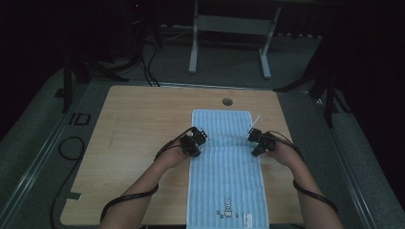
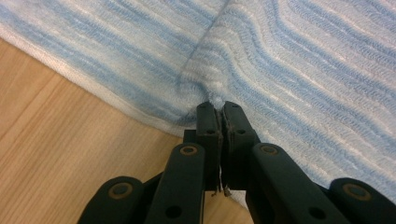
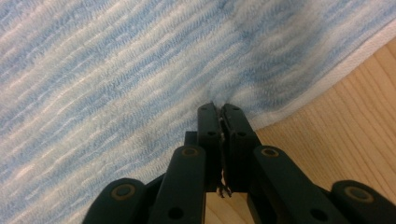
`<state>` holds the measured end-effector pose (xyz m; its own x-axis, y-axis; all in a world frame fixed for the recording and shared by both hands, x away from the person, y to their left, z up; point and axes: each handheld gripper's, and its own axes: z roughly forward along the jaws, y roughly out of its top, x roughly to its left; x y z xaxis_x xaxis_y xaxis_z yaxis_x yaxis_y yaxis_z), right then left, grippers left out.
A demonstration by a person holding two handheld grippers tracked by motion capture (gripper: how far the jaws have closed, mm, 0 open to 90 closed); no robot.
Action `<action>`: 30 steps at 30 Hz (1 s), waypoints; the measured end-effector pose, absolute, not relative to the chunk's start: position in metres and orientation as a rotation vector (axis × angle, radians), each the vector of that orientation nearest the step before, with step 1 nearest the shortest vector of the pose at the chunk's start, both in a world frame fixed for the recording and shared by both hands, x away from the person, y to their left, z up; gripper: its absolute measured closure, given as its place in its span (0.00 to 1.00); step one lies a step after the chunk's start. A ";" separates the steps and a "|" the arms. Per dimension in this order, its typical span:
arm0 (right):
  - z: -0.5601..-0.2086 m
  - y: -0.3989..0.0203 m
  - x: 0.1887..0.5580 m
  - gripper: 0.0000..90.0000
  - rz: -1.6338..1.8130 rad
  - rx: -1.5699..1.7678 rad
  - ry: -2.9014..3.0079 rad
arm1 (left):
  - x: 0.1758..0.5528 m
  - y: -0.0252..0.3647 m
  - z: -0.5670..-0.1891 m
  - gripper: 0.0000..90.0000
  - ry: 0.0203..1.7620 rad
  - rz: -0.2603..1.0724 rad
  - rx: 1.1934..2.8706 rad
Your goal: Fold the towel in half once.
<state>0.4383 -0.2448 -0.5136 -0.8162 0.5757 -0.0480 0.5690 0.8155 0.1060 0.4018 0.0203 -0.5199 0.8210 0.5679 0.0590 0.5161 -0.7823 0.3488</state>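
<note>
Both the left gripper [image 2: 218, 106] and right gripper [image 3: 218, 107] pinch the towel [image 1: 222, 162], apparently at its opposite long edges, mid-tabletop [image 1: 138, 124].

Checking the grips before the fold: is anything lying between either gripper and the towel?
Nothing visible. The left gripper is shut on the towel at its left edge, bunching a small ridge; the right gripper is shut on its right edge.

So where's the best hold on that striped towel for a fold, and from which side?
On the blue striped towel, grip the two long side edges at mid-length, each tool coming in from its own side. It lies flat and lengthwise on the table, so only its hems offer a pinch. The left tool and right tool are shut on them there.
</note>
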 end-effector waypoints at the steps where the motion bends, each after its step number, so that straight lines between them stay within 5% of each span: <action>1: -0.512 -0.245 0.437 0.97 0.143 0.910 2.916 | 0.401 0.022 -0.517 0.97 0.821 0.227 2.681; 14: -0.447 -0.267 0.364 0.97 0.478 0.787 2.833 | 0.341 0.049 -0.460 0.96 0.662 0.237 2.597; 22: -0.466 -0.260 0.309 0.97 0.447 0.678 2.892 | 0.295 0.048 -0.486 0.94 0.595 0.170 2.678; 30: -0.499 -0.259 0.295 0.96 0.392 0.695 2.952 | 0.282 0.043 -0.510 0.87 0.572 0.108 2.724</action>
<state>0.2953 -0.2588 -0.4988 -0.8932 0.4490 -0.0225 0.4276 0.8639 0.2662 0.2816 0.0427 -0.5097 0.9154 0.4024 0.0017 0.3755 -0.8556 0.3564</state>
